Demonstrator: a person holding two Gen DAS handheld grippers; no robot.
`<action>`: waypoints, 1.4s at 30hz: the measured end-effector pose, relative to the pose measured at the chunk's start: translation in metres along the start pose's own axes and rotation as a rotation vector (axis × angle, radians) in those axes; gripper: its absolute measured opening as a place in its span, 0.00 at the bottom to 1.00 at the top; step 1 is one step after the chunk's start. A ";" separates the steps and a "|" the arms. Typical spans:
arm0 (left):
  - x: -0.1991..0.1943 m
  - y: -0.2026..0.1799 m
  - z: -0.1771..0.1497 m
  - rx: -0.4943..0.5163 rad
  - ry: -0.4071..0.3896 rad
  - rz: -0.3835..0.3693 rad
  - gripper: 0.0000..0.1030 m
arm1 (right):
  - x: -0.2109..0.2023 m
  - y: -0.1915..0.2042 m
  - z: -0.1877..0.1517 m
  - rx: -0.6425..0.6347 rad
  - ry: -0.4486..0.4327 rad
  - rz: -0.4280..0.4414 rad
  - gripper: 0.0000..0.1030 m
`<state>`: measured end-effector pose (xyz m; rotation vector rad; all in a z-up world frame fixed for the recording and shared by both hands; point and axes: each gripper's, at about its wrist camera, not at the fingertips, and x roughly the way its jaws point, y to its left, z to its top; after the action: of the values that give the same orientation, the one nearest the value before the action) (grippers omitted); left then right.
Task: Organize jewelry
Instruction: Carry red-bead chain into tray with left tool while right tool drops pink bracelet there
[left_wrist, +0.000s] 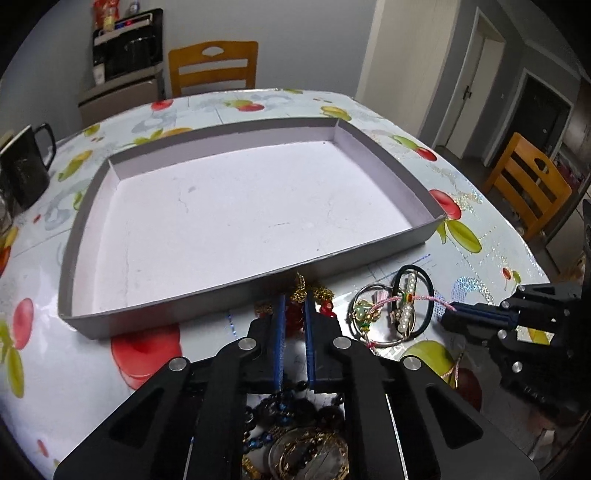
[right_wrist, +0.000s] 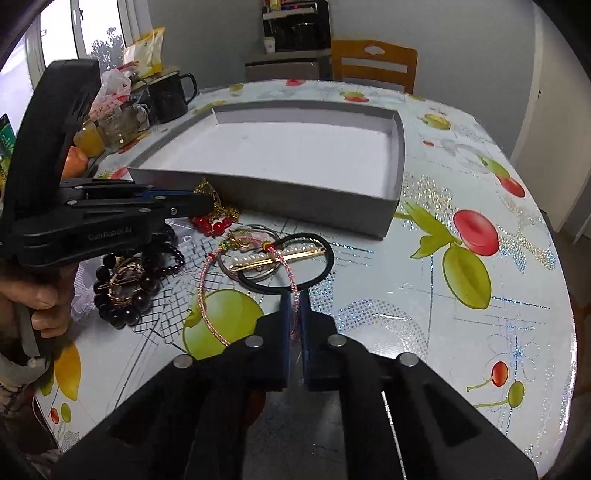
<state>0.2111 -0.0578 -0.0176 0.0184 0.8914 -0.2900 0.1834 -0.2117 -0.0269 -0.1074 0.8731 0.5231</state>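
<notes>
A shallow grey box (left_wrist: 384, 251) (right_wrist: 317, 206) with a white floor lies on the table. Jewelry is piled in front of it. My left gripper (left_wrist: 294, 301) (right_wrist: 199, 203) is shut on a red bead and gold chain piece (left_wrist: 295, 314) (right_wrist: 214, 223) beside the box's near wall. My right gripper (right_wrist: 294, 295) (left_wrist: 448, 314) is shut on a pink cord bracelet (right_wrist: 207, 284) (left_wrist: 424, 299) that trails over a pearl hair clip (right_wrist: 280, 254) (left_wrist: 404, 306), a black hair tie (right_wrist: 325, 269) and a silver bangle (left_wrist: 360, 325). Dark bead bracelets (right_wrist: 122, 295) (left_wrist: 284, 406) lie under the left gripper.
A black mug (left_wrist: 26, 166) (right_wrist: 171, 98), glass jars (right_wrist: 114, 127) and bags (right_wrist: 142, 51) stand at the table's far left. Wooden chairs (left_wrist: 214, 66) (left_wrist: 528, 184) stand around the table. The fruit-print tablecloth (right_wrist: 461, 258) runs to the rounded edge on the right.
</notes>
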 end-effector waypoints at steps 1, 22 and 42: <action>-0.003 0.001 -0.001 -0.003 -0.007 -0.004 0.10 | -0.003 0.001 0.000 -0.003 -0.008 0.004 0.03; -0.081 0.025 0.003 -0.011 -0.168 -0.069 0.10 | -0.062 0.019 0.025 -0.015 -0.168 0.047 0.03; -0.122 0.046 0.063 -0.007 -0.289 0.007 0.10 | -0.056 -0.005 0.104 0.040 -0.260 0.019 0.03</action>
<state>0.1994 0.0075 0.1113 -0.0267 0.6049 -0.2753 0.2294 -0.2069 0.0819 0.0060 0.6307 0.5244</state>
